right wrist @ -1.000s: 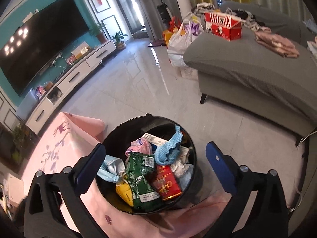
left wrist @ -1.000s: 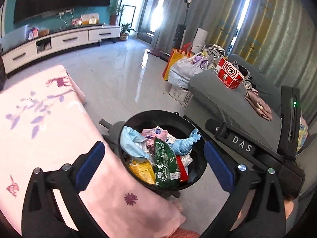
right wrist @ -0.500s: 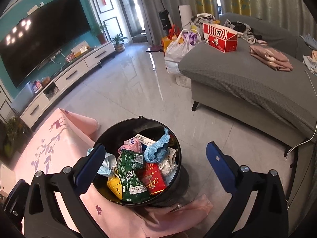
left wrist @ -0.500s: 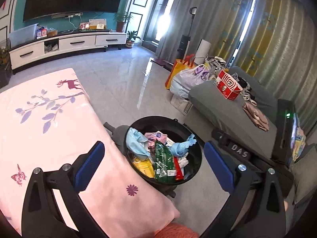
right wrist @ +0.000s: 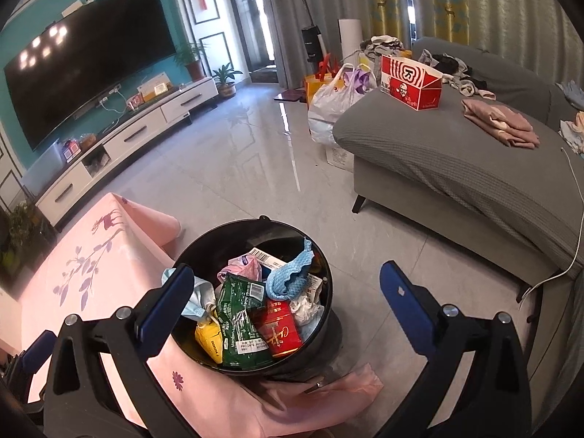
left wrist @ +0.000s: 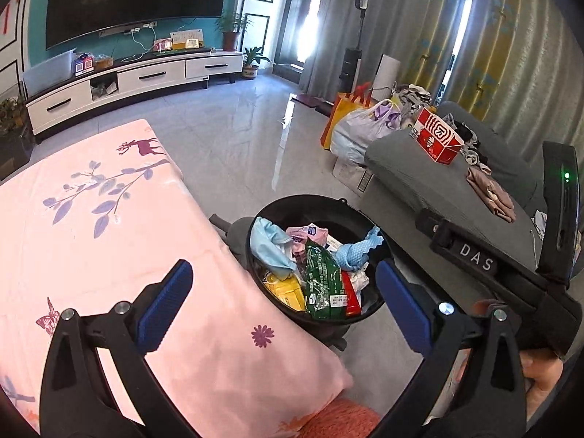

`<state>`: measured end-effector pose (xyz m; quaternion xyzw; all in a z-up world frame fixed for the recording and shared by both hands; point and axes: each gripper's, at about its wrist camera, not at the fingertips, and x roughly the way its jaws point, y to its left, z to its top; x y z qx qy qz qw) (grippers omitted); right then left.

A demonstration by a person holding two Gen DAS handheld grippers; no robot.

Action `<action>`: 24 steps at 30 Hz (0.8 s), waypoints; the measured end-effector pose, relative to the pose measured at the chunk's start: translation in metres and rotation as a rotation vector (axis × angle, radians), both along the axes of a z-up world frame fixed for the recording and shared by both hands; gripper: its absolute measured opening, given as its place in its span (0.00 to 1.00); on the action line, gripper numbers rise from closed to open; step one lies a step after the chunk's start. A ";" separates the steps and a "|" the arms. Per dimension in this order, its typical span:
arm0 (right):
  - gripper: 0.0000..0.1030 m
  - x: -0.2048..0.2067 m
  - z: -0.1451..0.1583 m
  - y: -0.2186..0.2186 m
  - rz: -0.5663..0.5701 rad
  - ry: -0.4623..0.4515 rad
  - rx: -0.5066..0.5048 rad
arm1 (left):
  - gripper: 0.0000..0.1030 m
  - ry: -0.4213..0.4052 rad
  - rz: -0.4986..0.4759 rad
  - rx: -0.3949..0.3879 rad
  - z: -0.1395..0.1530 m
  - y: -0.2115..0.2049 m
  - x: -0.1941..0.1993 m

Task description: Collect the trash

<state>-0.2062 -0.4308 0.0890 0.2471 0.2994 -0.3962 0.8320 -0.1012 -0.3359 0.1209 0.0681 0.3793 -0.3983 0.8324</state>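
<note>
Both grippers (left wrist: 284, 288) (right wrist: 286, 294) have risen — bin (right wrist: 204, 255) upright, mouth up.

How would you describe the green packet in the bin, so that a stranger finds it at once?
Find the pink tablecloth; the round black bin stands on the floor at its corner. On top of the trash lies the green packet, long and crumpled, between a yellow wrapper and a red pack. It is the only green item there.

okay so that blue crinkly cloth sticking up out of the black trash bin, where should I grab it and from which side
Grip the blue cloth at its upstanding tip, coming straight down from above with the right tongs. That peak rises clear of the other trash near the black bin rim, so open jaws could probably close around it without catching the wrappers.
</note>
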 end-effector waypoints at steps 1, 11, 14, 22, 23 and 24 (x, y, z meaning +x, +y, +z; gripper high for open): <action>0.97 0.000 0.000 0.000 0.001 0.000 0.000 | 0.97 0.000 0.001 0.000 0.000 0.001 -0.001; 0.97 0.002 -0.002 0.001 0.006 0.015 -0.005 | 0.97 0.003 -0.002 0.008 -0.003 0.005 -0.002; 0.97 0.003 -0.002 0.003 0.010 0.020 -0.010 | 0.97 0.005 -0.006 0.005 -0.002 0.004 -0.002; 0.97 0.005 -0.002 0.003 0.016 0.025 -0.013 | 0.97 0.013 -0.001 0.003 -0.005 0.007 0.000; 0.97 0.005 -0.002 0.004 0.016 0.026 -0.015 | 0.97 0.017 0.002 0.001 -0.005 0.008 0.000; 0.97 0.005 -0.002 0.004 0.016 0.029 -0.016 | 0.97 0.021 0.003 -0.001 -0.006 0.008 0.001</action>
